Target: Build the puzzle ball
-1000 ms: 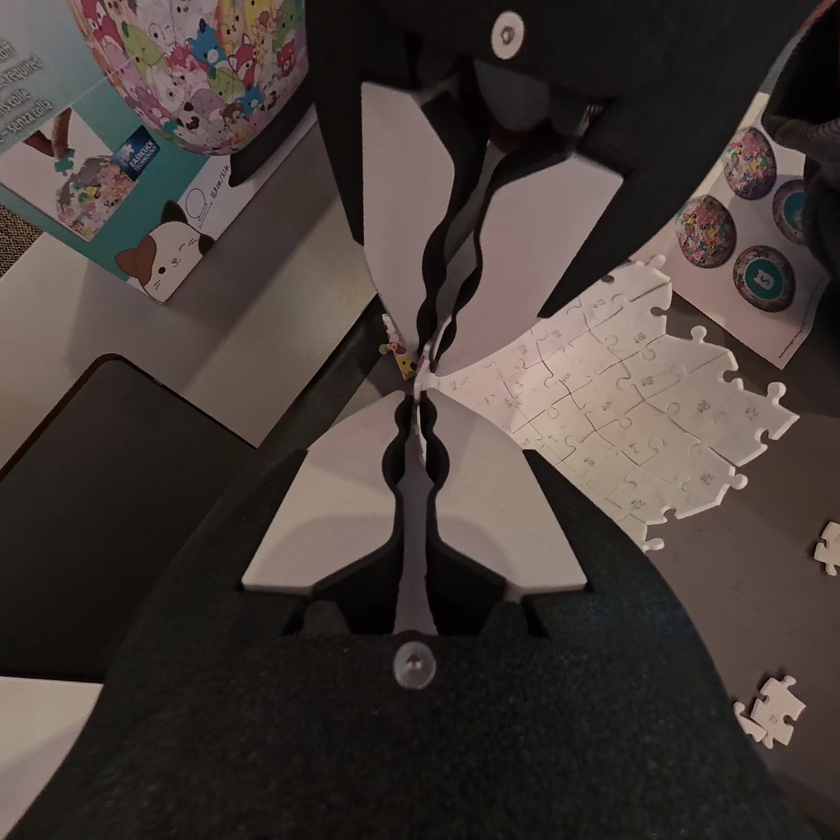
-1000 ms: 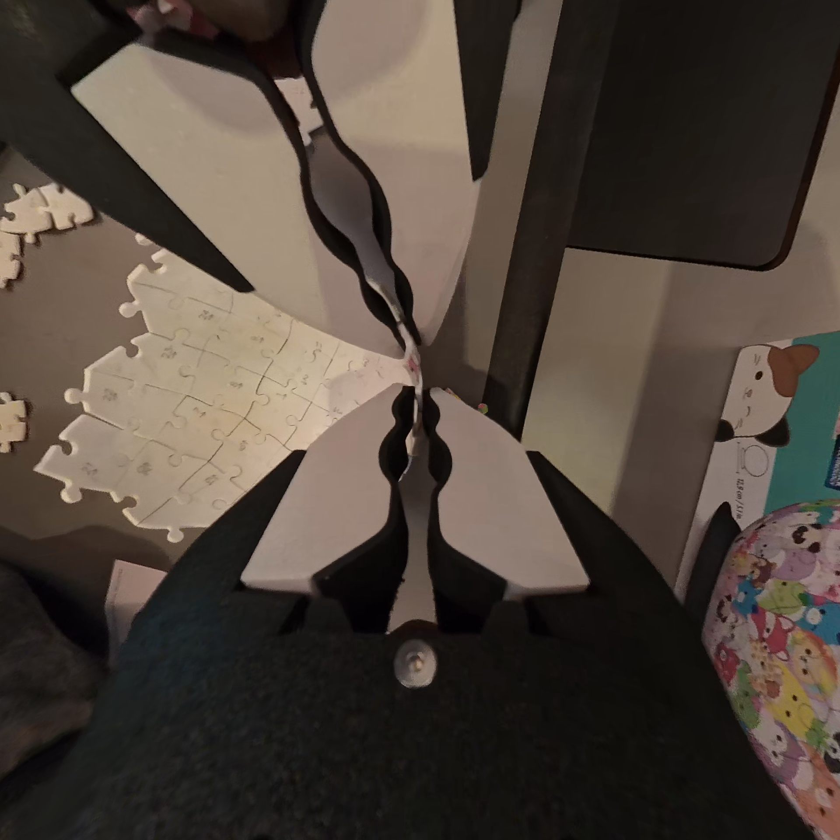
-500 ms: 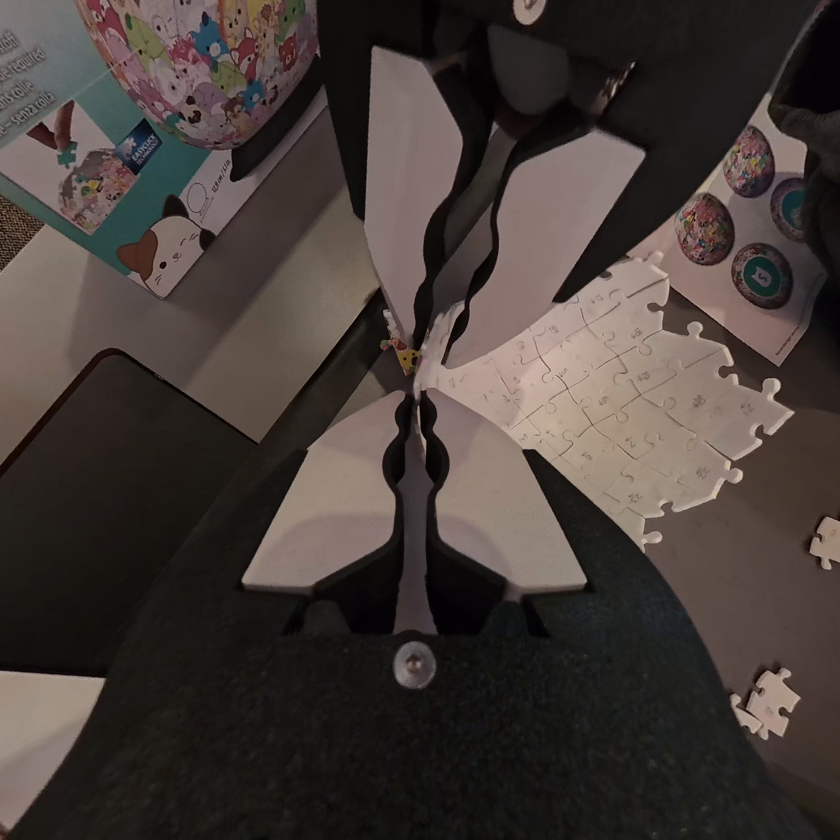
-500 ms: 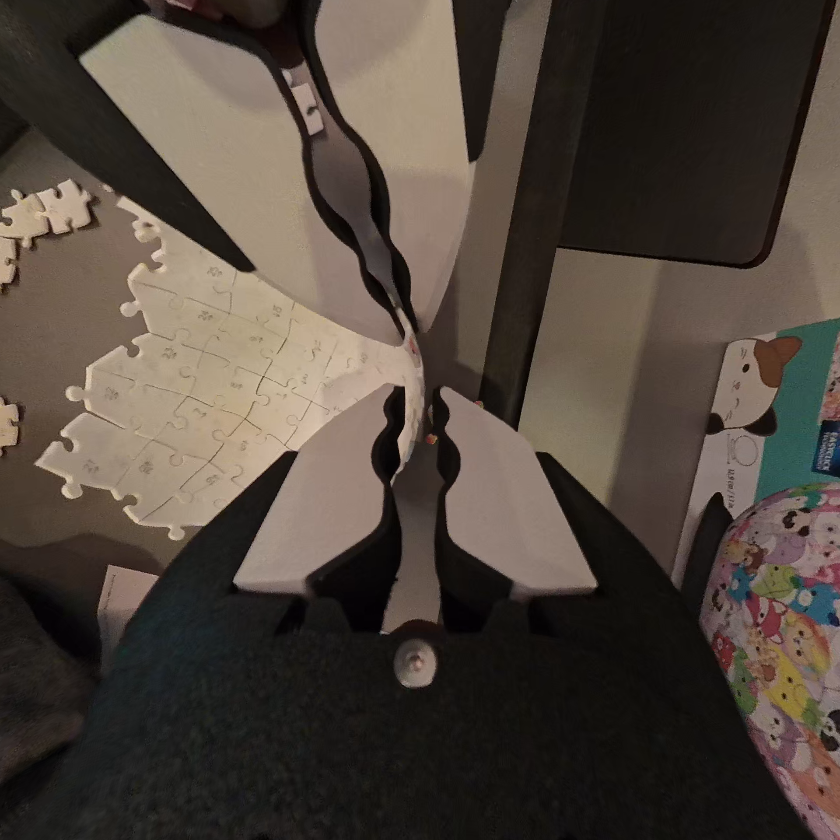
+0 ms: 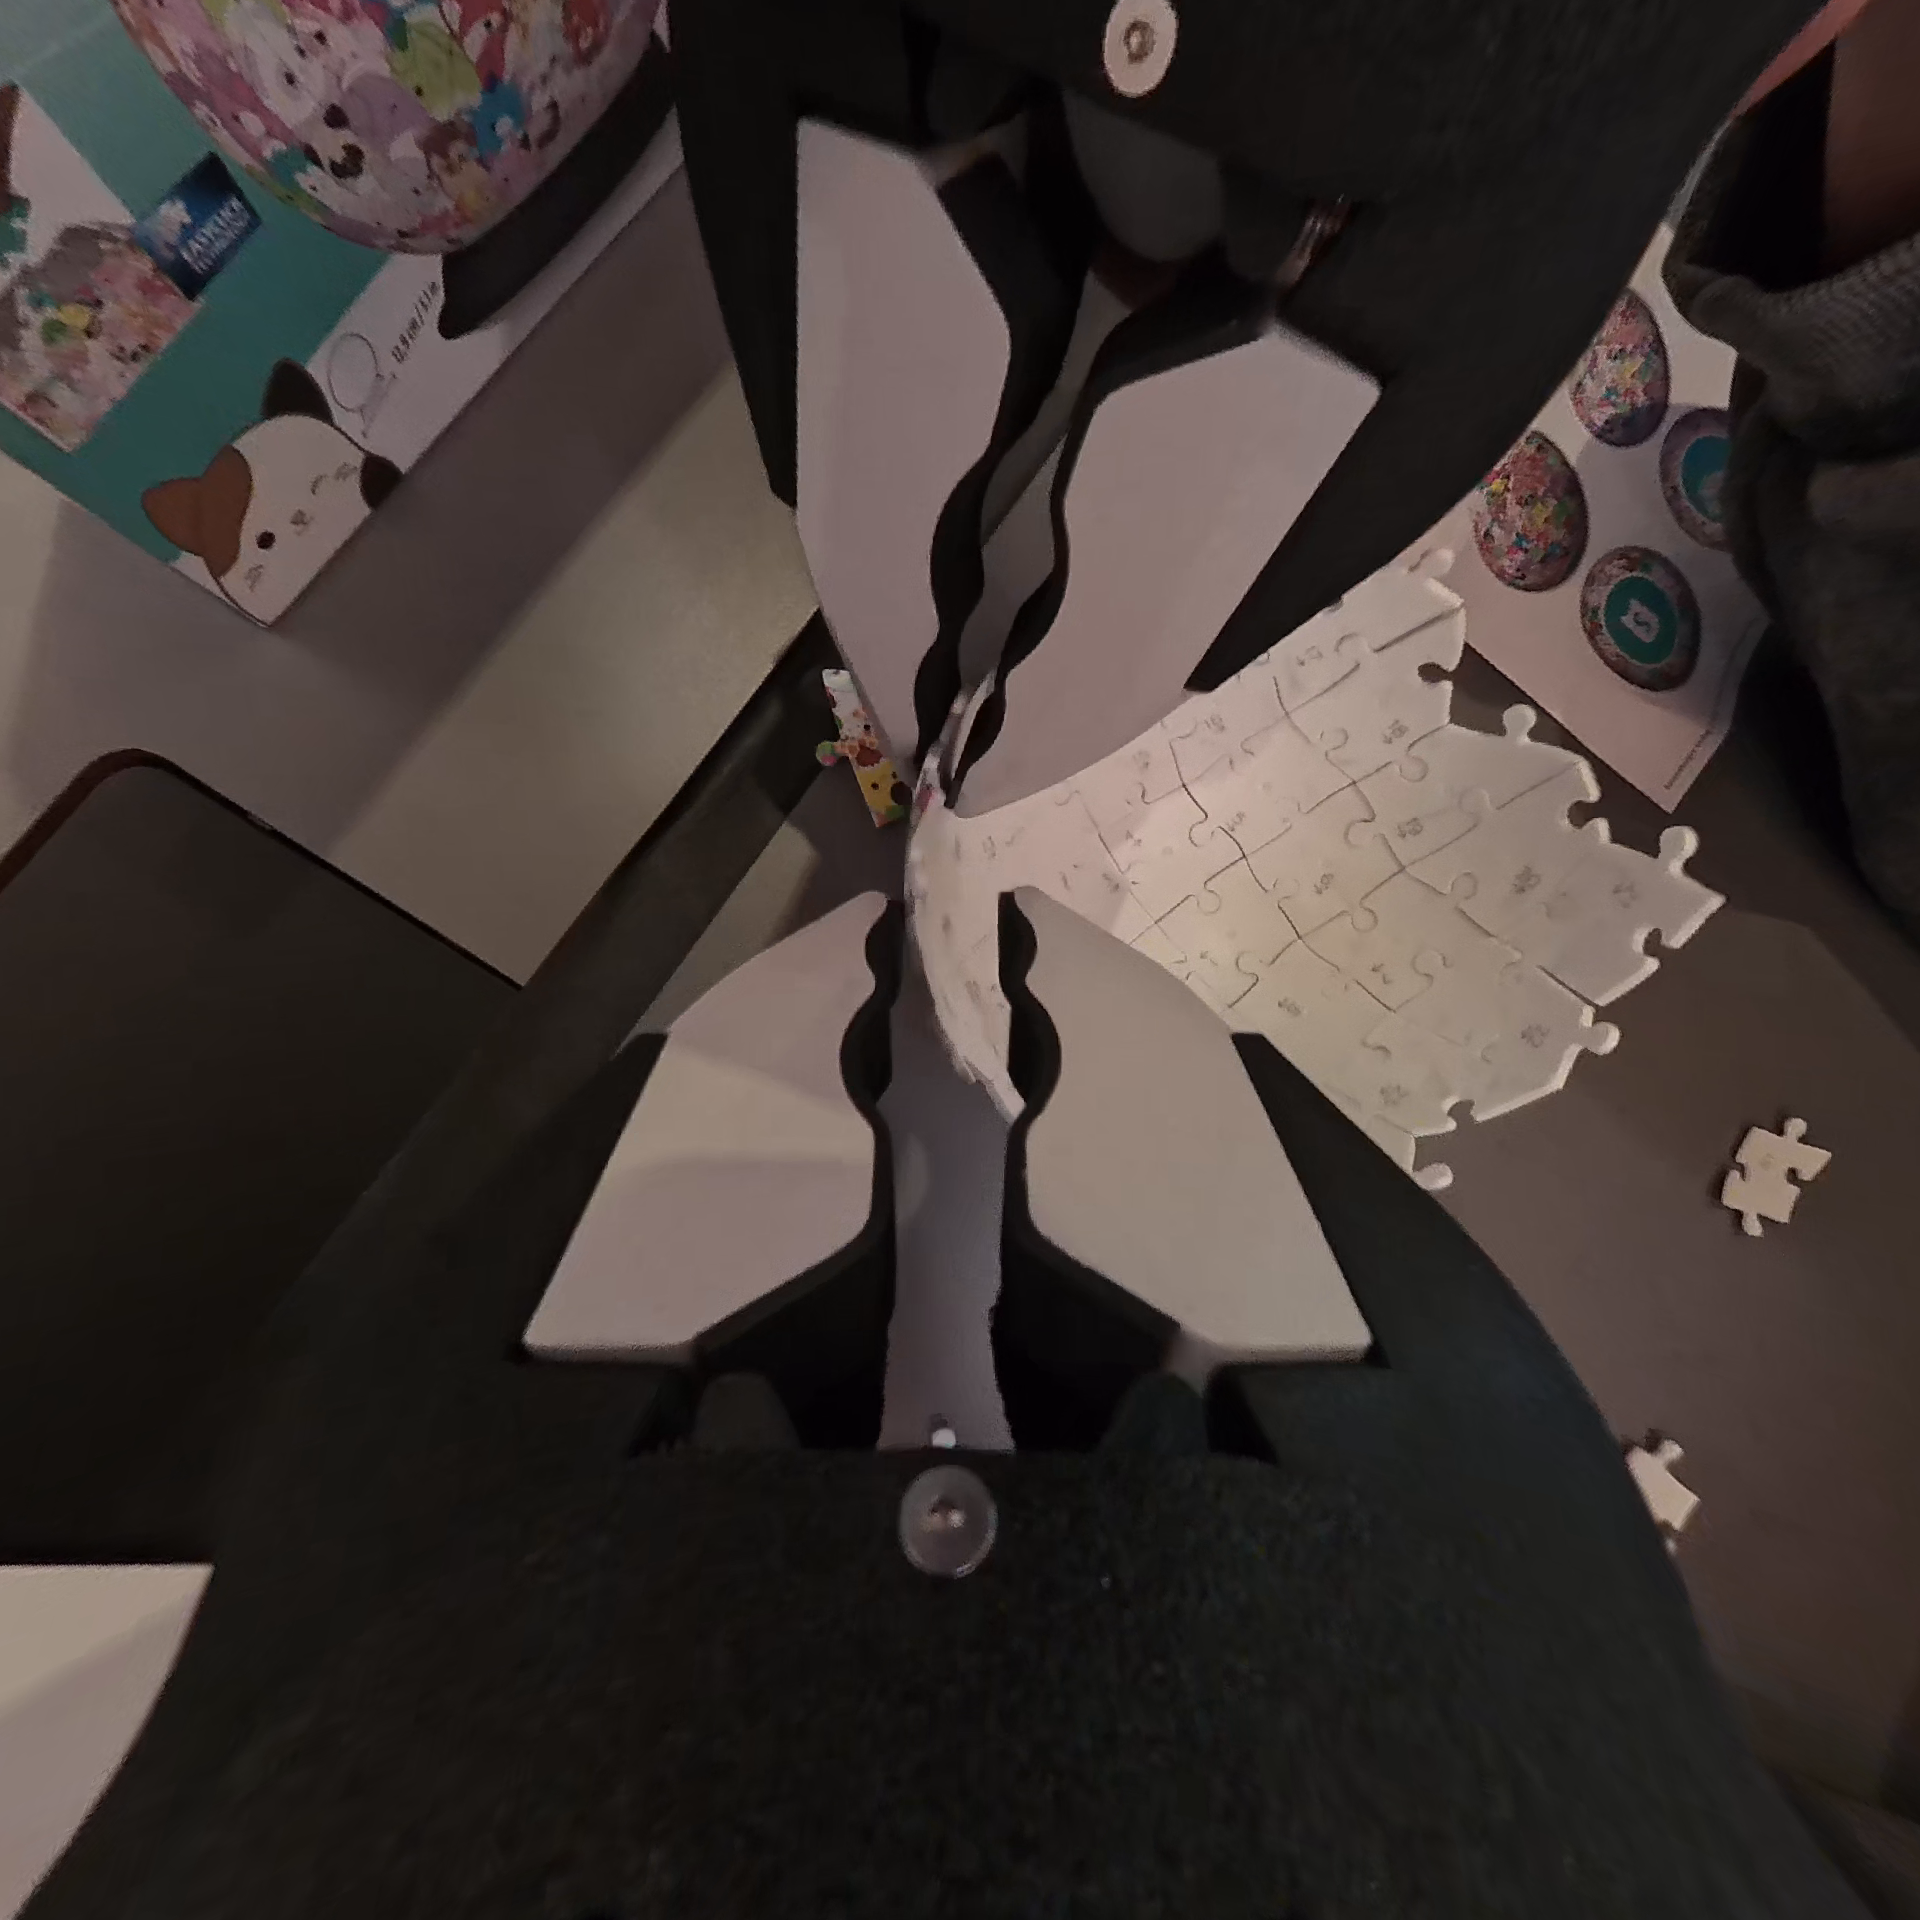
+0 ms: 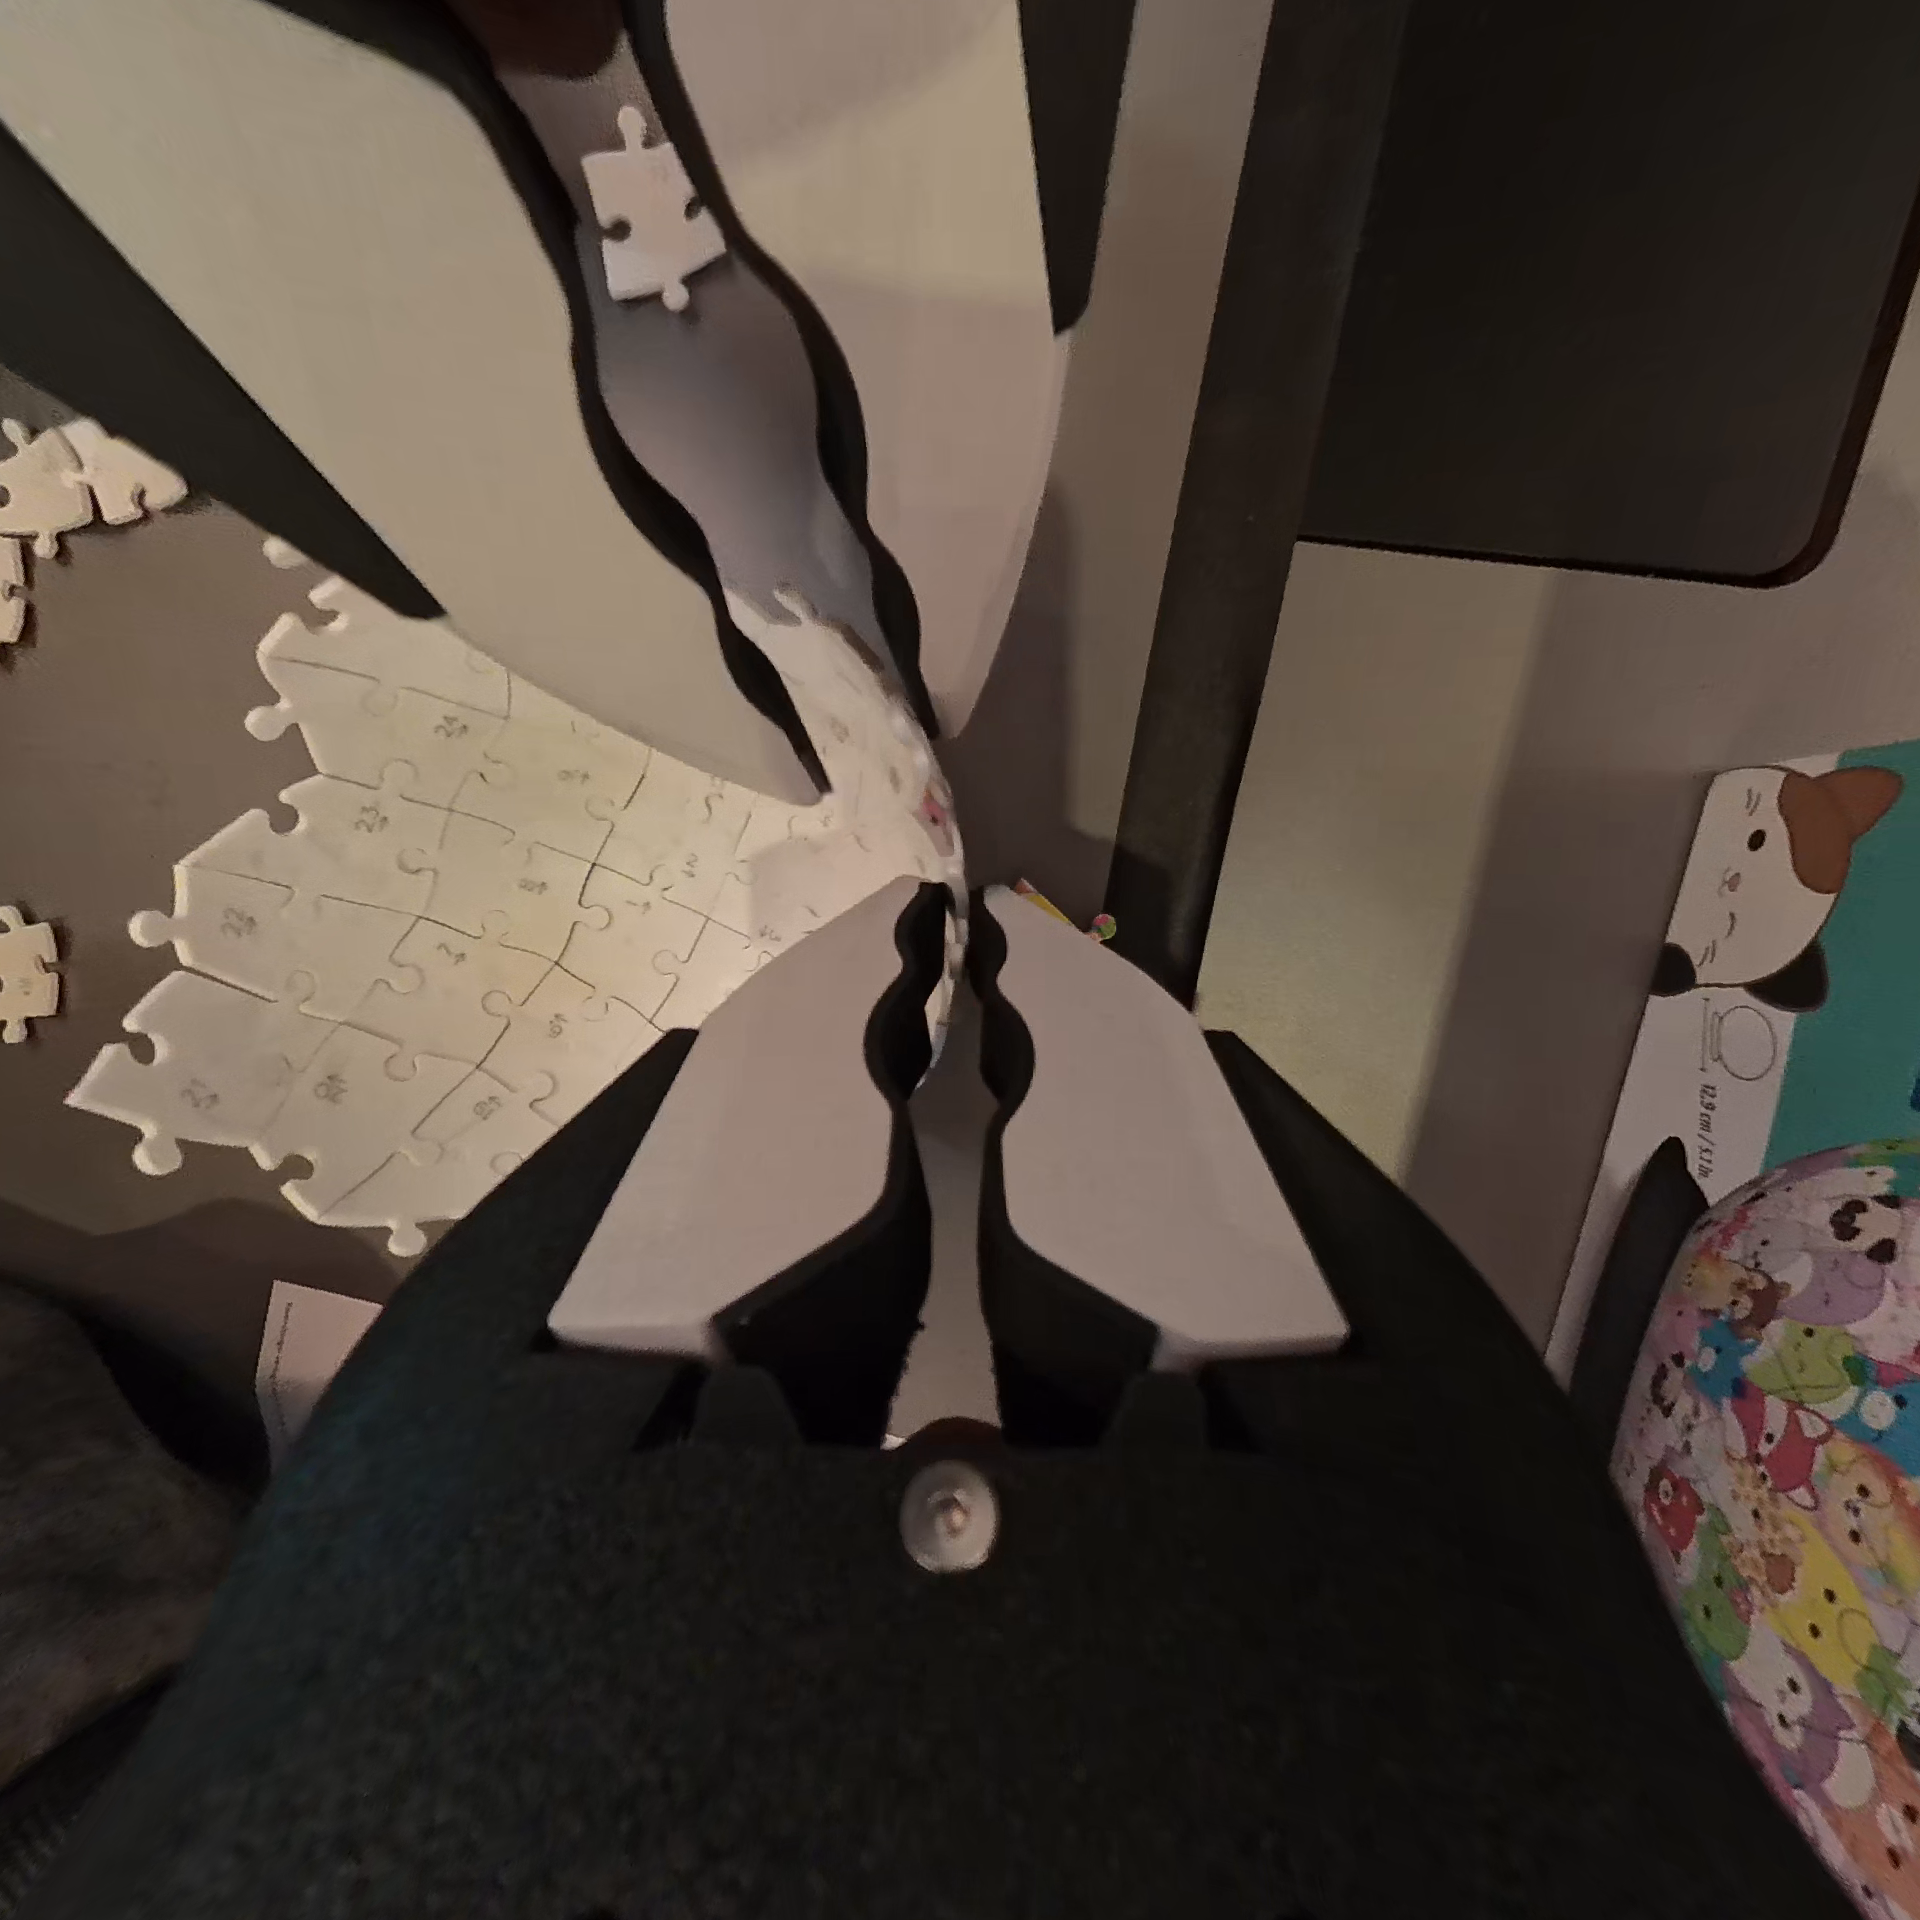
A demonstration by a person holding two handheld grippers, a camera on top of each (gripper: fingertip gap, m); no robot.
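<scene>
Both grippers pinched one edge of the curved puzzle shell, the left gripper from six o'clock, the right gripper opposite (seemingly steadying a seam), its white backs fanning toward three o'clock above the table.

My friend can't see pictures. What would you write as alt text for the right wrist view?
Two grippers, the right gripper from below and the left gripper from above, meet at the edge of a curved sheet of joined white puzzle pieces, seen from its white back. Loose pieces lie at the left on the dark table, and a colourful puzzle box is at the right.
</scene>
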